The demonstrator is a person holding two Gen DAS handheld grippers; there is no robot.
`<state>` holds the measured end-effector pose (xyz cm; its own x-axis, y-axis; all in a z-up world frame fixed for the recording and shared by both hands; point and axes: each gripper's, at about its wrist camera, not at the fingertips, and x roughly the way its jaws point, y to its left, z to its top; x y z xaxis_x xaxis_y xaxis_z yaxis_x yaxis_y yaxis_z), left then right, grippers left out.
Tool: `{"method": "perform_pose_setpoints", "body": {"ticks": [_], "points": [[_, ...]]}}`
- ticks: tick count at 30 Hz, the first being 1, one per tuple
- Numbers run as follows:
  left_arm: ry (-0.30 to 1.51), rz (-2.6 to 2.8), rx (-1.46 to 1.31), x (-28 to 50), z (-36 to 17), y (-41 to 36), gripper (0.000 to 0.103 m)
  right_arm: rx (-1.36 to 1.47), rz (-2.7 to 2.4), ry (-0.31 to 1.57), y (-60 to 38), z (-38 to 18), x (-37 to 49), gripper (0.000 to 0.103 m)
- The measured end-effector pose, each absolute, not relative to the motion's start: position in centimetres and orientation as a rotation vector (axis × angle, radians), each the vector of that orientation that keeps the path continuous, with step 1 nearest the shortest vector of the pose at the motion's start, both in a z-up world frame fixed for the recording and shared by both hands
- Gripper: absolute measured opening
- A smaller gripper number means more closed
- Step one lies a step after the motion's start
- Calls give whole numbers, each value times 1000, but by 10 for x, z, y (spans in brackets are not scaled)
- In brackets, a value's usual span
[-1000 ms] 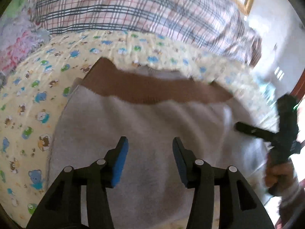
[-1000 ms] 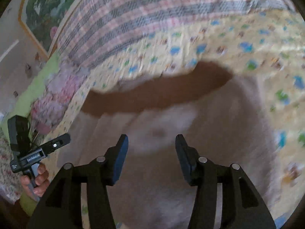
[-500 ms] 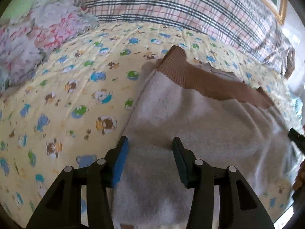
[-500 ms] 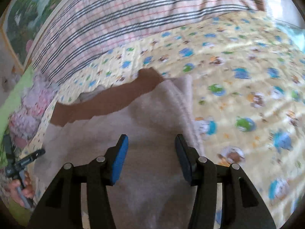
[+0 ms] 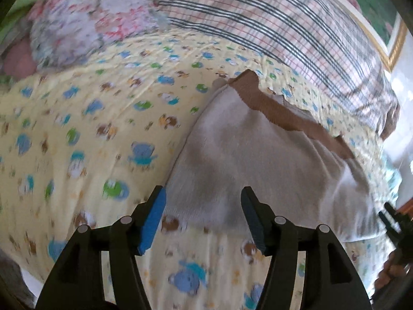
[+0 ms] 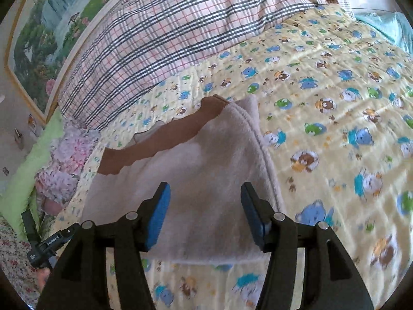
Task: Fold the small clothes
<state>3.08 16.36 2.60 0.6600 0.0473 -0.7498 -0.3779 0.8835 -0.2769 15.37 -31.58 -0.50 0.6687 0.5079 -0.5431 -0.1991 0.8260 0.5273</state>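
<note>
- Both grippers, left and right, have been swung outward, jaws just spread wider, nothing pinched.
- Garment corners at six o'clock are now lined up; grasping seems next.

Each hand-held gripper is black, the left hand-held gripper and the right hand-held gripper alike. Each has two angular fingers with blue pads on the inner faces and round silver screws at the joints. Seen from the right wrist, the left one carries a small white printed label on its black body.
</note>
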Motion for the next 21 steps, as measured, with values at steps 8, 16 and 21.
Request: {"method": "perform_pose_setpoints", "body": {"ticks": [8, 16, 21], "points": [[815, 240, -535, 3, 15, 165, 64, 431, 475, 758, -297, -13, 128, 60], [831, 202, -596, -4, 2, 161, 69, 386, 531, 776, -278, -17, 104, 61], [833, 168, -651, 3, -3, 161, 72, 369, 557, 789, -270, -19, 95, 63]]}}
